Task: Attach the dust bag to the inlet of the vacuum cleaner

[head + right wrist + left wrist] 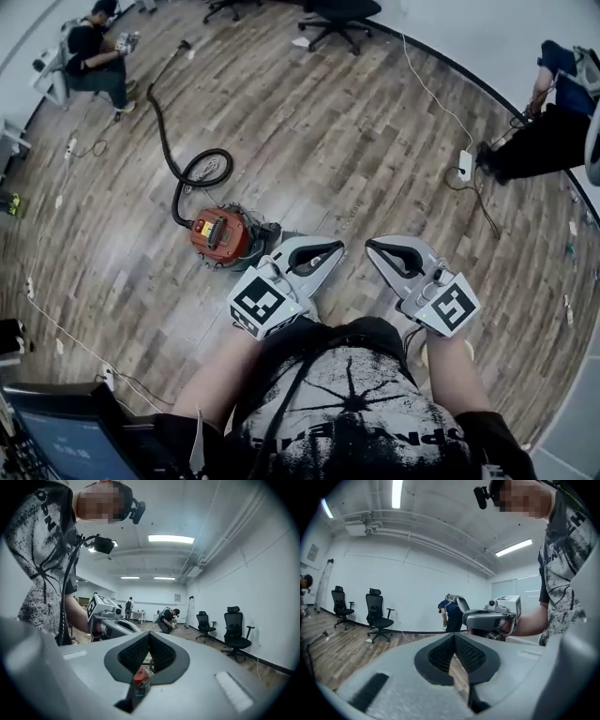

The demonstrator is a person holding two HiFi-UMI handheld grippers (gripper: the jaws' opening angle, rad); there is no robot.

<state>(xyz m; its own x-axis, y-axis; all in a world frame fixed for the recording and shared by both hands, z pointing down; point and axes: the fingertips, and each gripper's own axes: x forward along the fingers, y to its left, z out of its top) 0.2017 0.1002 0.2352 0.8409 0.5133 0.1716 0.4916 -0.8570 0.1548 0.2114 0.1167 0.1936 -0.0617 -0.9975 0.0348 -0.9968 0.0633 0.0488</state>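
Observation:
The red vacuum cleaner (220,236) stands on the wooden floor, with its black hose (178,159) curling away to the upper left. No dust bag shows in any view. My left gripper (336,247) is held level in front of my body, just right of the vacuum, shut and empty. My right gripper (371,247) hangs beside it, tip facing tip, also shut with nothing in it. In the left gripper view the dark pads (461,651) meet, and the right gripper (487,618) shows beyond them. Below the closed right gripper (149,635), the vacuum (139,680) shows in the gap.
Black office chairs (339,17) stand at the far wall. One person (98,56) sits at the upper left, another (548,131) bends at the right. A white power strip (465,165) with its cable lies on the floor. A monitor (66,436) is at my lower left.

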